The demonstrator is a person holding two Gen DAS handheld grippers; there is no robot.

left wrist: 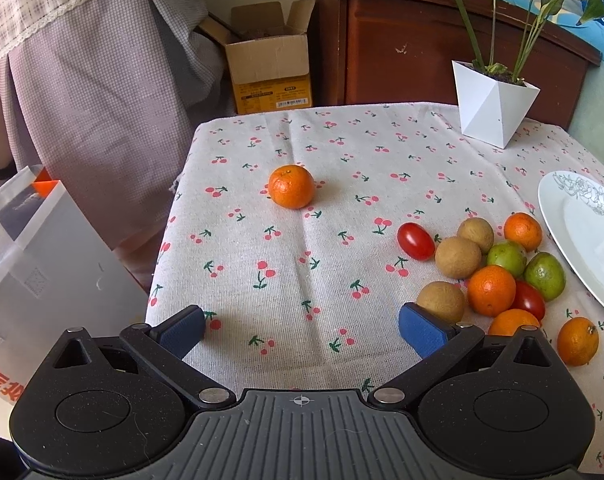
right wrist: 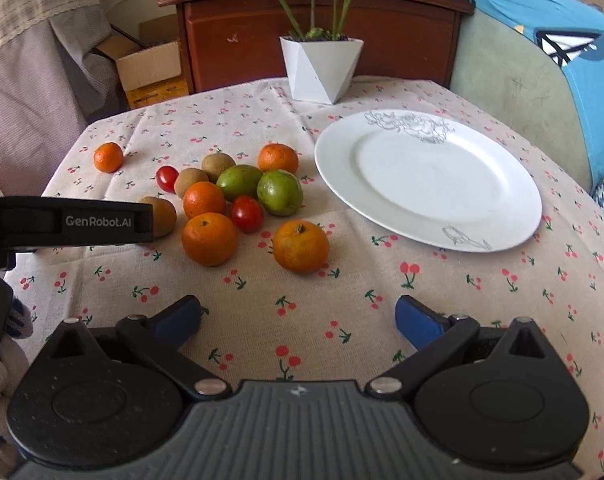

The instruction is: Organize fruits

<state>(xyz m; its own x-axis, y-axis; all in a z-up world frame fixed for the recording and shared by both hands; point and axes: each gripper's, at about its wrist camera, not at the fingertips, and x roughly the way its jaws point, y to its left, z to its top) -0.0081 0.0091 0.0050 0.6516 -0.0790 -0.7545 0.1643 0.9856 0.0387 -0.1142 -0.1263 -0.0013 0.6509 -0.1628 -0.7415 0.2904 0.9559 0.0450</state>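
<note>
A heap of fruit lies on the cherry-print tablecloth [right wrist: 302, 320]: several oranges, two green fruits [right wrist: 279, 192], brown round fruits [right wrist: 217, 166] and two cherry tomatoes [right wrist: 246, 213]. One orange [right wrist: 300, 246] lies nearest my right gripper. A lone orange [left wrist: 291, 186] sits apart at the far left, and also shows in the right wrist view [right wrist: 108, 157]. An empty white plate [right wrist: 428, 178] lies to the right of the heap. My left gripper [left wrist: 302, 330] is open and empty, its right pad beside a brown fruit [left wrist: 441, 301]. My right gripper [right wrist: 297, 320] is open and empty, short of the heap.
A white faceted planter [right wrist: 322, 68] stands at the table's far edge. A wooden cabinet [left wrist: 442, 48] and a cardboard box [left wrist: 269, 60] stand behind. A white bag [left wrist: 41, 260] sits left of the table. A blue cushion [right wrist: 562, 60] lies at the right.
</note>
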